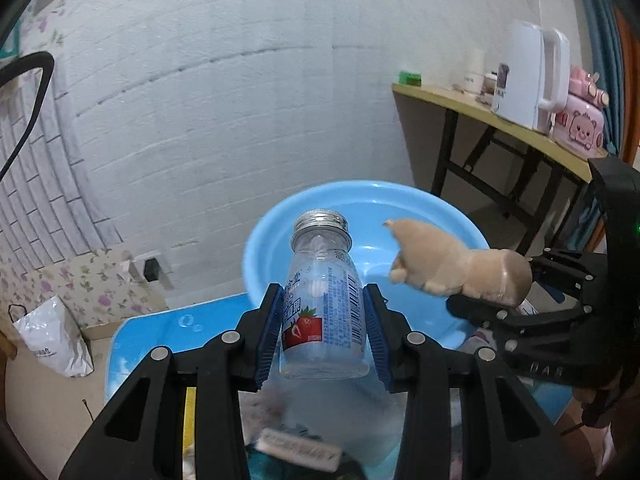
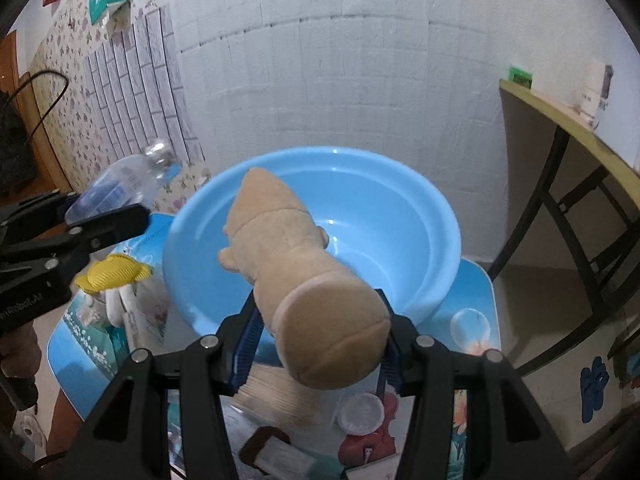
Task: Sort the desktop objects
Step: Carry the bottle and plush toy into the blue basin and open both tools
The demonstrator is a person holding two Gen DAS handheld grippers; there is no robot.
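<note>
The left tongs [image 1: 325,332] clench a clear plastic bottle with a metal cap [image 1: 322,300], and the right tongs [image 2: 318,344] clench a tan plush toy [image 2: 296,276], both above the round blue plastic basin [image 2: 424,200]. The basin looks empty, and clutter remains on the blue tabletop [image 2: 476,280], so sorting seems barely begun.

Blurred clutter [image 1: 296,450] below the bottle [image 1: 324,304] cannot be identified.

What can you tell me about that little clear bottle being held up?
The bottle is small, clear and looks like plastic, with a silver screw cap on and a label showing blue print, a barcode and a red strawberry. It appears empty. It stands roughly upright, tilted slightly, clamped by its sides between the blue pads of the left gripper, in front of the blue basin.
</note>
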